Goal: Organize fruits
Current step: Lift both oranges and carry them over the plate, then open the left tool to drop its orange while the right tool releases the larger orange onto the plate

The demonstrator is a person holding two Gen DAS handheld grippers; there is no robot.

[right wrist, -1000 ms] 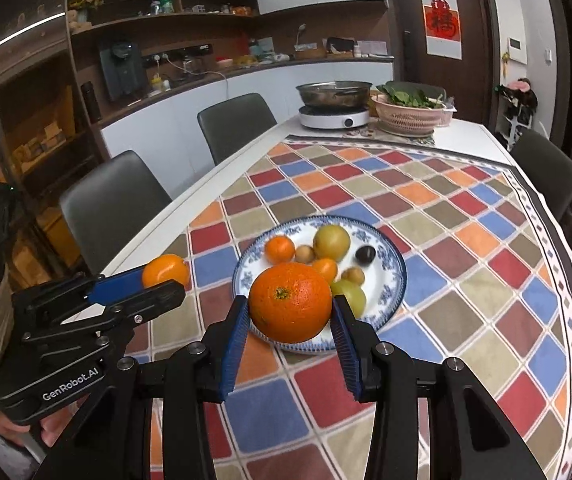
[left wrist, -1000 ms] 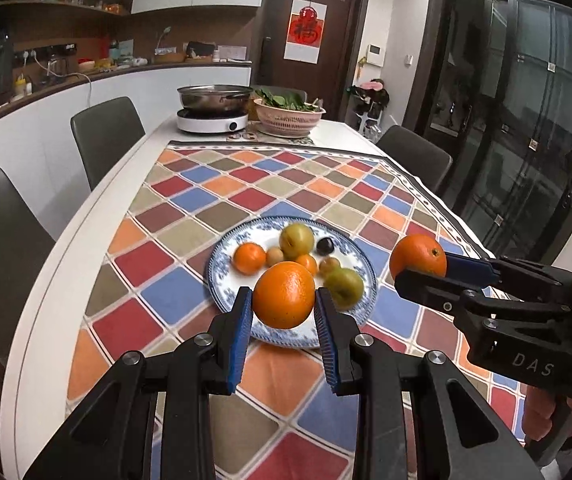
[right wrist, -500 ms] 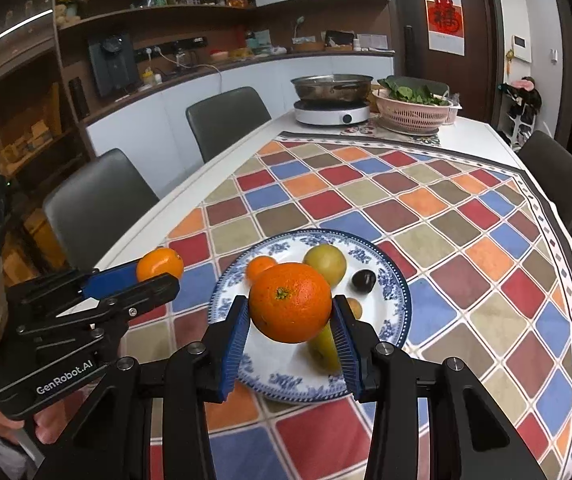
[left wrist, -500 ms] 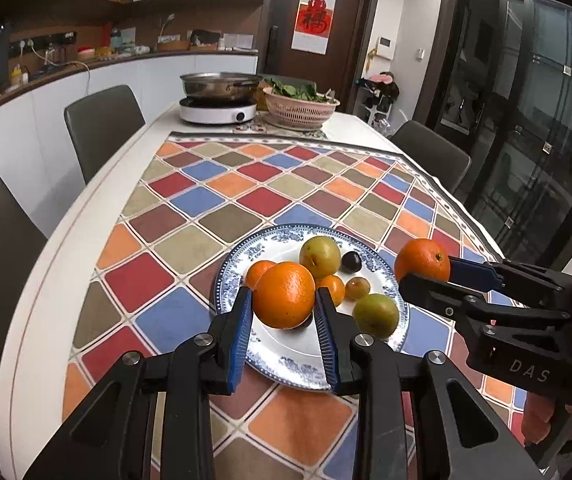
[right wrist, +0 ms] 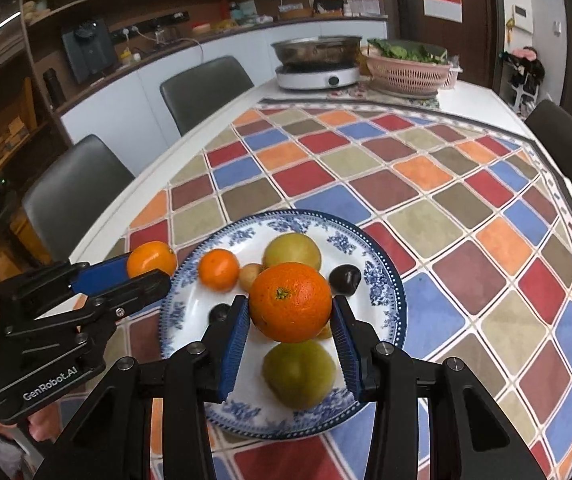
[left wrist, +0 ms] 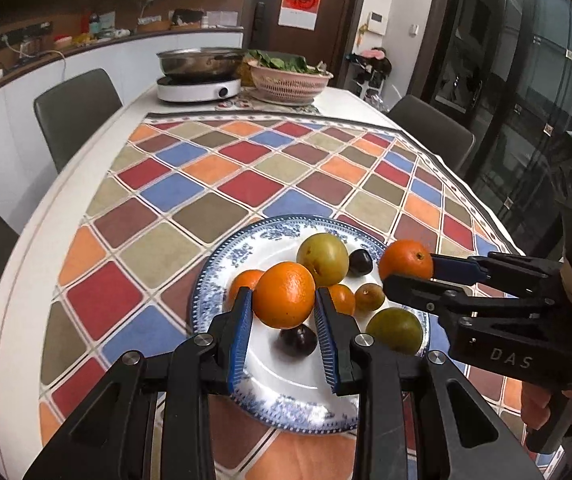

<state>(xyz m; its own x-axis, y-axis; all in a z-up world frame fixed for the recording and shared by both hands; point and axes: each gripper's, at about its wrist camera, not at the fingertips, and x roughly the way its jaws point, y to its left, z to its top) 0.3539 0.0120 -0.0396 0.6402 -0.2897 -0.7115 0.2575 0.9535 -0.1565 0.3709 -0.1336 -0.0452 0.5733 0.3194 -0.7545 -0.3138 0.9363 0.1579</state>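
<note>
A blue-and-white plate (left wrist: 222,272) (right wrist: 382,280) on the checkered tablecloth holds green fruits, small oranges and dark plums. My left gripper (left wrist: 284,314) is shut on an orange (left wrist: 284,294) and holds it above the plate's near left part. My right gripper (right wrist: 290,320) is shut on a larger orange (right wrist: 290,302) above the plate's near side. In the left wrist view the right gripper's orange (left wrist: 406,259) sits over the plate's right rim. In the right wrist view the left gripper's orange (right wrist: 152,258) sits over the left rim.
A checkered cloth (left wrist: 222,176) covers the white table. At the far end stand a hotplate with a steel pan (left wrist: 200,66) and a pink basket of greens (left wrist: 288,80). Grey chairs (left wrist: 76,108) line both sides.
Both grippers have moved forward and down over the plate with their oranges still held. The plate and its fruit now sit closer under the fingers.
</note>
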